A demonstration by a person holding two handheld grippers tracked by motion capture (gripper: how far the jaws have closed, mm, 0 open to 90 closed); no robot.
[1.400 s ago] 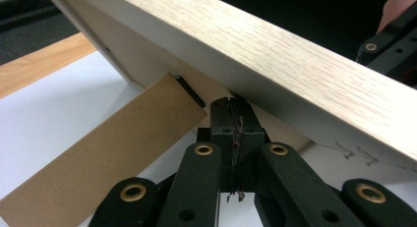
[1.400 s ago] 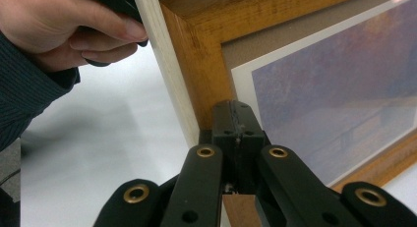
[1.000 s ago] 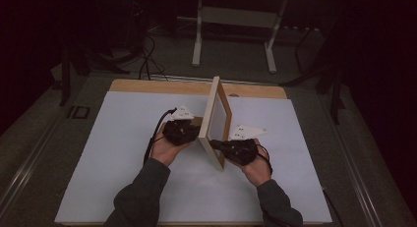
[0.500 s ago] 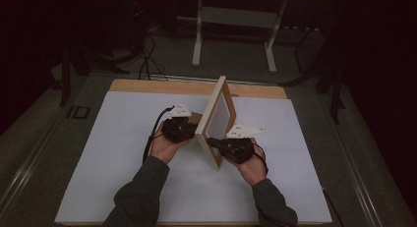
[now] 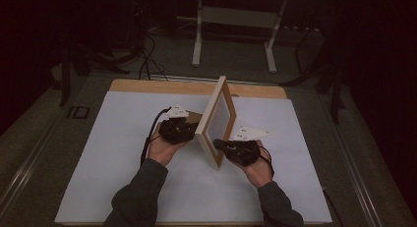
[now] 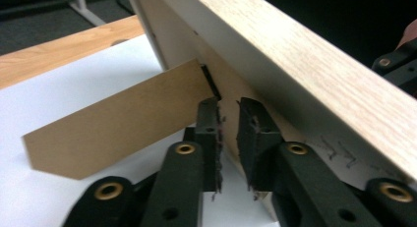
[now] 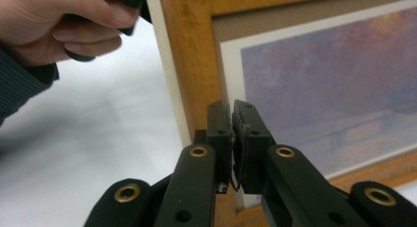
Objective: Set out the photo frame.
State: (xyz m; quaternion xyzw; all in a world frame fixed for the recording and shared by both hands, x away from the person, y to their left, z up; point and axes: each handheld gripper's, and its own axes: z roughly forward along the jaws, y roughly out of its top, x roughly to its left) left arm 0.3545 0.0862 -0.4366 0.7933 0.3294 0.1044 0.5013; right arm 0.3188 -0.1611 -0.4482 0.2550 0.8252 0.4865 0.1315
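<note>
Two grippers work a wooden picture frame standing on edge mid-frame on the white table sheet. Nearest, lower right, our right gripper sits nearly closed against the frame's front, gripping nothing we can make out. Farther, centre left, our left gripper has just been opening, a narrow empty gap behind the frame by its cardboard stand.
</note>
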